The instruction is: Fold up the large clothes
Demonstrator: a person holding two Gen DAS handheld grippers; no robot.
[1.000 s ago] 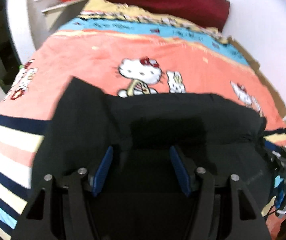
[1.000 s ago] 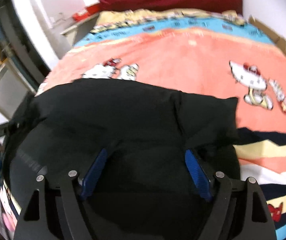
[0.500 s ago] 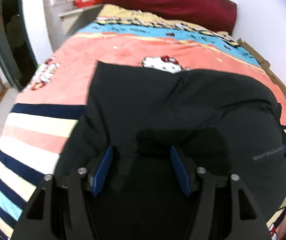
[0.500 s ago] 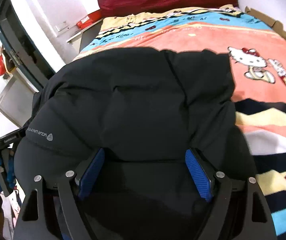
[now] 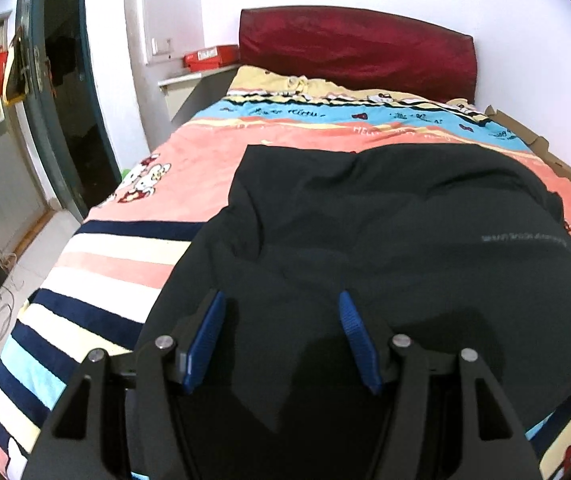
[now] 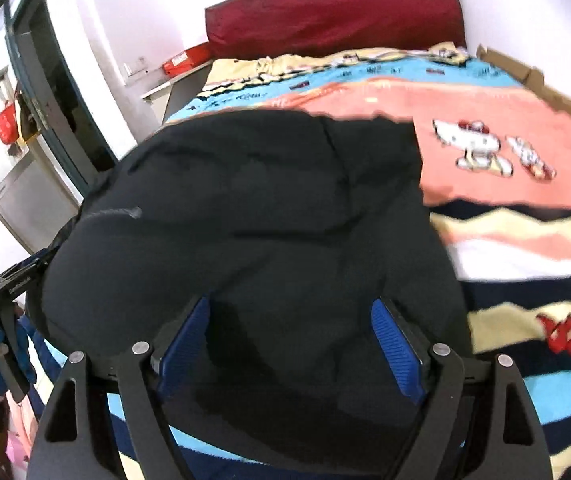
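Striped bedspread (image 5: 125,248) under black jacket (image 5: 385,240); both jaws apart, apparently gripping nothing.

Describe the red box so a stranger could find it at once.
Start at the dark red padded headboard of the bed. Left of it, a pale ledge runs along the white wall; the flat red cardboard box lies there, the only thing visible on the ledge.

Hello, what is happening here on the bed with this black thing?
A person is folding a large black jacket on a bed covered with a striped cartoon blanket. The person holds a gripper in each hand. The left gripper and the right gripper both sit at the near edge of the jacket with their blue fingers spread apart. The fabric lies between them, not pinched.
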